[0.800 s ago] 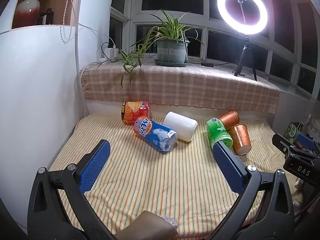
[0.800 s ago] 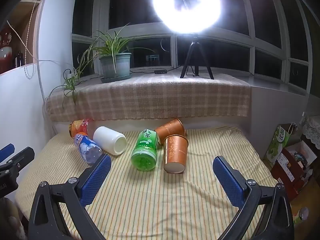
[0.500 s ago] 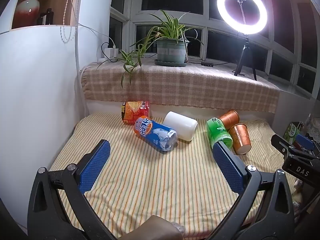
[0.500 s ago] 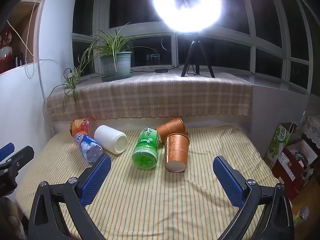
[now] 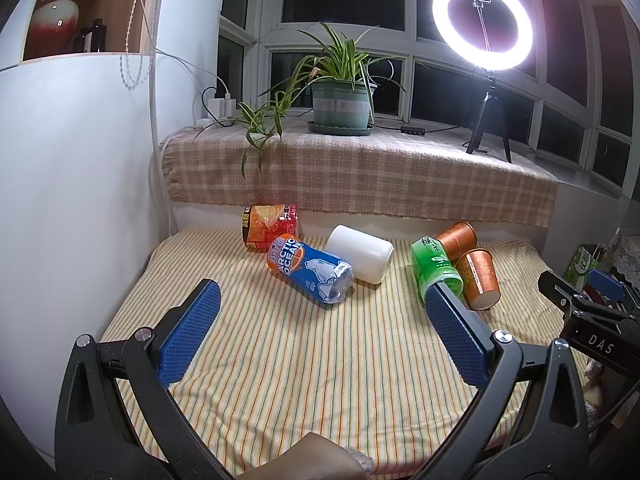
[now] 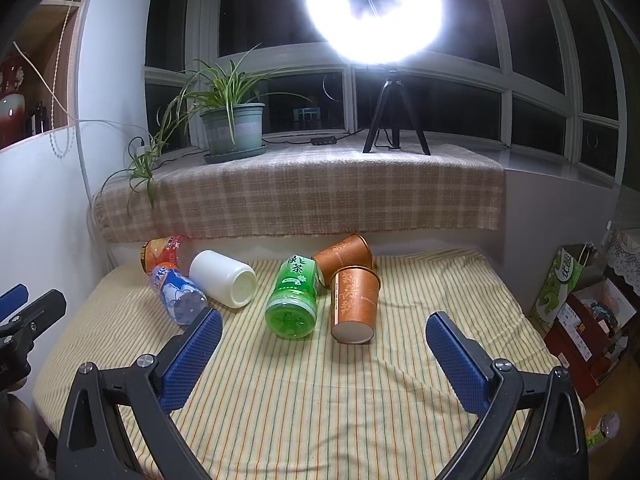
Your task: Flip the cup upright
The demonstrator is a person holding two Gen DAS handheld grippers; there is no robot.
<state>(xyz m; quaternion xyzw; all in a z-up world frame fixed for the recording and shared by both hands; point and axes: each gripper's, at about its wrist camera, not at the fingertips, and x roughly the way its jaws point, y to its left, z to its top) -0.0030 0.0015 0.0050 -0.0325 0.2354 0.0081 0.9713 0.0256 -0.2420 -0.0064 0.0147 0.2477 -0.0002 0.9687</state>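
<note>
Orange paper cups point(image 6: 354, 304) point(image 6: 343, 255) lie tipped mid-frame on the striped bed point(image 6: 360, 400), none upright yet; left gripper point(image 5: 320, 330) and right gripper point(image 6: 322, 354) fingers spread wide, empty.

The blue can point(image 5: 310, 270) in the middle of the left wrist view says "ARCTIC OCEAN". At the right edge, the black gripper point(image 5: 592, 320) says "DAS". In the right wrist view, the green bottle point(image 6: 295, 294) in the middle shows "绿茶".
</note>
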